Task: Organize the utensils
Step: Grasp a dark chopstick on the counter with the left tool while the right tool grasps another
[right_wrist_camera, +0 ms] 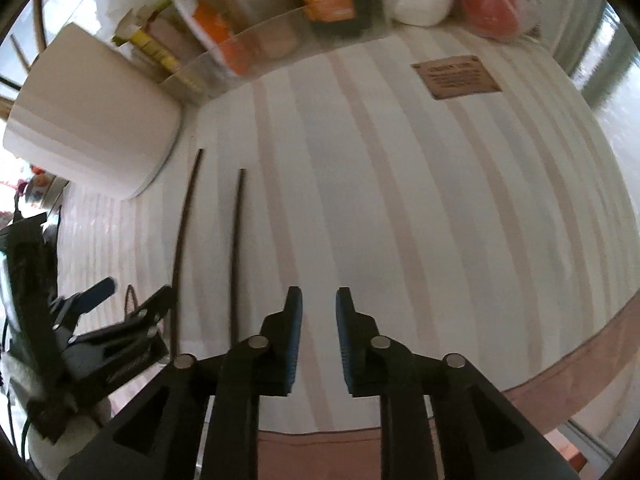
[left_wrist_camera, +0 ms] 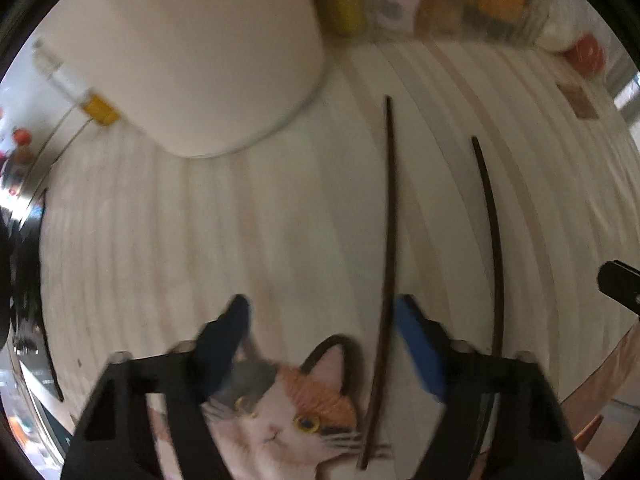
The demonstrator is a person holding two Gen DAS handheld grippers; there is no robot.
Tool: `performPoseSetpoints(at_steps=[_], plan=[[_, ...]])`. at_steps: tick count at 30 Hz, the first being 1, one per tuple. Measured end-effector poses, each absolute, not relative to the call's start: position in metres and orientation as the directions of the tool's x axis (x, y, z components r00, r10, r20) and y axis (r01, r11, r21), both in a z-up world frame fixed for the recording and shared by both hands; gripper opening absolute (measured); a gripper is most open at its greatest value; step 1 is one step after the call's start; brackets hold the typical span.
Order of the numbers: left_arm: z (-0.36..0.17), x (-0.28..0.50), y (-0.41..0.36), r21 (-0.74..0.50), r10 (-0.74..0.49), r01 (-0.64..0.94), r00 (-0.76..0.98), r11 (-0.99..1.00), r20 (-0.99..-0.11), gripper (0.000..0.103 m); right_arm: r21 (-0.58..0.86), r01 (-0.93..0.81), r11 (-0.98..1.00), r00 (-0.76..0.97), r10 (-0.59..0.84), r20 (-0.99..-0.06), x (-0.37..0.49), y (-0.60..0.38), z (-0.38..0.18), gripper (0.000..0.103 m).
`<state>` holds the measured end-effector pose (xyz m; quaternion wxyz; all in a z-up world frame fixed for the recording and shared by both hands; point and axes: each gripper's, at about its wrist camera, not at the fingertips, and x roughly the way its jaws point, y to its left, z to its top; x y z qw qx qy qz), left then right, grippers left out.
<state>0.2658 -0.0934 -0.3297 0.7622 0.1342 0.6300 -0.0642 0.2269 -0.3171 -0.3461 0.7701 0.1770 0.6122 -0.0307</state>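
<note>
Two dark chopsticks lie side by side on the striped tablecloth. In the left wrist view the nearer chopstick [left_wrist_camera: 388, 264] runs between my left gripper's fingers and the other chopstick [left_wrist_camera: 492, 240] lies right of them. My left gripper [left_wrist_camera: 322, 312] is open over a cat-picture coaster [left_wrist_camera: 280, 412], with nothing in it. In the right wrist view both chopsticks [right_wrist_camera: 182, 240] [right_wrist_camera: 237, 252] lie left of my right gripper [right_wrist_camera: 316, 300], which is open and empty above the cloth. The left gripper [right_wrist_camera: 120, 304] shows at that view's left edge.
A white cylindrical holder [left_wrist_camera: 200, 56] [right_wrist_camera: 92, 112] stands at the back left. A clear tray of packets and jars [right_wrist_camera: 272, 32] lines the back. A brown label [right_wrist_camera: 456, 76] lies on the cloth; a red item in plastic [right_wrist_camera: 488, 8] sits at back right.
</note>
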Motion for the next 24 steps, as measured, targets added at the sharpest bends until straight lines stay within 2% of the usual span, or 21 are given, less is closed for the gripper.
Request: performPoseSetpoints(at_steps=[2,3,4,5,7,10,13,18,22,23,24], plan=[[-0.329,0.271,-0.097,0.121,0.059,0.287,0.214,0.95,-0.975,0.057,0.232,0.292,0.928,0.242,0.163,-0.956,0.225,-0.322,-0.349,0.02],[-0.328,0.273,-0.098,0.109,0.047,0.293,0.213,0.95,-0.976,0.041,0.228,0.305,0.924,0.236,0.159,-0.959,0.224,-0.323,-0.352,0.022],[-0.328,0.275,-0.098,0.082,0.019,0.298,0.207,0.951,-0.978,0.032,0.226,0.313,0.922,0.23,0.157,-0.96,0.223,-0.323,-0.354,0.026],[-0.327,0.277,-0.098,0.068,0.006,0.3,0.203,0.951,-0.979,0.013,0.223,0.324,0.919,0.22,0.156,-0.963,0.223,-0.324,-0.358,0.028],[-0.328,0.278,-0.095,0.061,0.003,0.294,0.192,0.954,-0.981,0.004,0.214,0.33,0.919,0.198,0.155,-0.968,0.223,-0.324,-0.363,0.028],[-0.328,0.272,-0.072,0.055,0.014,0.237,0.171,0.97,-0.985,0.004,0.211,0.316,0.925,0.189,0.157,-0.969,0.229,-0.312,-0.366,0.029],[-0.327,0.259,-0.039,0.028,0.007,0.161,0.134,0.987,-0.991,0.004,0.226,0.276,0.934,0.183,0.18,-0.967,0.244,-0.293,-0.366,0.036],[-0.328,0.234,0.018,0.017,0.014,0.032,0.095,0.999,-0.995,0.004,0.217,0.193,0.957,0.155,0.188,-0.97,0.273,-0.25,-0.373,0.037],[-0.329,0.226,0.048,-0.002,0.002,-0.037,0.088,0.999,-0.996,0.004,0.113,0.108,0.988,0.1,0.102,-0.99,0.296,-0.213,-0.387,0.039],[-0.329,0.225,0.053,-0.01,-0.006,-0.046,0.087,0.999,-0.996,0.004,0.085,0.074,0.994,0.103,0.077,-0.992,0.297,-0.204,-0.386,0.033],[-0.33,0.226,0.055,-0.022,-0.018,-0.043,0.085,0.999,-0.996,0.004,0.049,0.041,0.998,0.099,0.045,-0.994,0.298,-0.196,-0.387,0.032]])
